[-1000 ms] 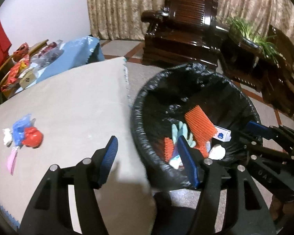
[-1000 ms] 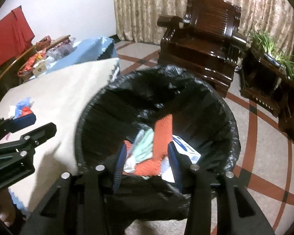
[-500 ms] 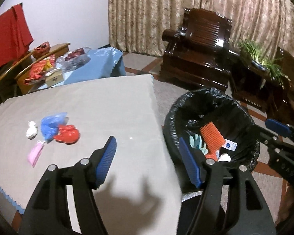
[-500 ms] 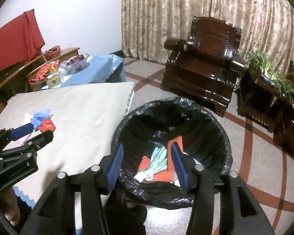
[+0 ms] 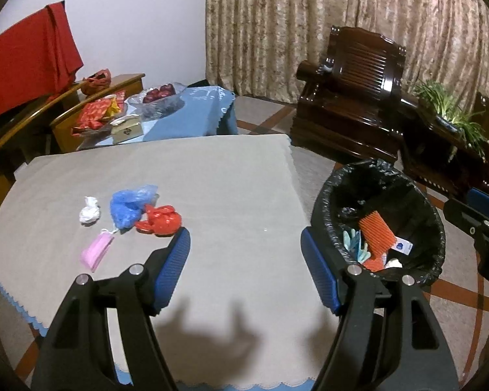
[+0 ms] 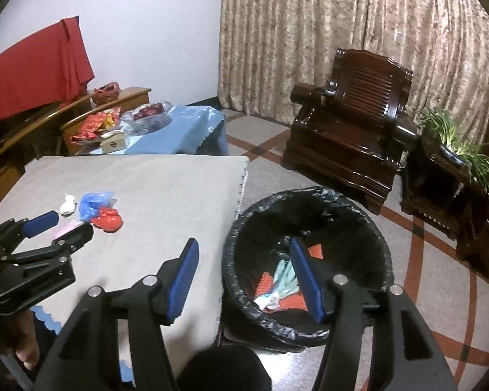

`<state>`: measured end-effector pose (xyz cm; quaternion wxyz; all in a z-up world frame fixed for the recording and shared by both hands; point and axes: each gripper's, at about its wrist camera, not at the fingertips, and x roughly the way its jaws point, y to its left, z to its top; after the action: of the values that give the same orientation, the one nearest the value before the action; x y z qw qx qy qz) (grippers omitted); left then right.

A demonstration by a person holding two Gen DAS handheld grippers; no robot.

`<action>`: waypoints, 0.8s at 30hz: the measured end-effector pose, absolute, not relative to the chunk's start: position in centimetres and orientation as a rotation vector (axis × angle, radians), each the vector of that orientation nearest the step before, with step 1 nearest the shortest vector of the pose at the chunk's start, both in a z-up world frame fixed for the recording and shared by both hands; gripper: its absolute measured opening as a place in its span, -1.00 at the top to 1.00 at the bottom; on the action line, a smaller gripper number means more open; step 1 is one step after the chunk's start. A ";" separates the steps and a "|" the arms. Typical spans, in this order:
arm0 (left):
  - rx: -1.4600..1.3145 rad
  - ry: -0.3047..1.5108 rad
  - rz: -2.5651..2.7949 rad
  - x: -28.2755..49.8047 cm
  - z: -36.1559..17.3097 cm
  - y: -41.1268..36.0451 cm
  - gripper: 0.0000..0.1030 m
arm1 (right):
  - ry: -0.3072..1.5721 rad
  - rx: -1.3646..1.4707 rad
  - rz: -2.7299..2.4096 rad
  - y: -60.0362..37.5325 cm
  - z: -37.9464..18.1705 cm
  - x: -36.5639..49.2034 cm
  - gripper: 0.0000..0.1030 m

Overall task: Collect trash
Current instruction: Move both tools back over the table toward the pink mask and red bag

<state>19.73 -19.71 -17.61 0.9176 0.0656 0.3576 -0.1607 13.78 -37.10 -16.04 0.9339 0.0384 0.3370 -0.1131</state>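
Note:
On the grey-covered table (image 5: 212, 179) lie a red bag (image 5: 159, 220), a blue plastic bag (image 5: 128, 203), a white crumpled wad (image 5: 89, 215) and a pink mask (image 5: 96, 251). The same pile (image 6: 106, 218) shows in the right wrist view. A black-lined trash bin (image 5: 433, 224) stands on the floor to the table's right, with an orange piece (image 5: 375, 229), a teal glove and a white carton inside. My left gripper (image 5: 246, 262) is open and empty above the table's near part. My right gripper (image 6: 244, 272) is open and empty over the gap between table and bin (image 6: 379, 247).
A dark wooden armchair (image 5: 352, 97) and a side table with a green plant (image 5: 450, 110) stand behind the bin. A blue-covered table (image 5: 185, 114) with fruit and boxes stands beyond the grey table. Red cloth (image 5: 26, 71) hangs at far left. Curtains cover the back wall.
Both grippers have pulled back and up from the bin, so the table and trash pile are in fuller view. The right gripper's jaws have opened wider. Both stay empty.

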 end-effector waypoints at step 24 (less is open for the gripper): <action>0.103 0.686 -0.227 20.2 -15.7 -10.9 -0.47 | 0.641 0.013 -0.154 -29.4 -13.2 15.4 -0.23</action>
<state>20.21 -10.93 -15.68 0.9342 0.0505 0.3353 -0.1112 15.44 -29.44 -13.21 0.9462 0.0063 0.3146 -0.0755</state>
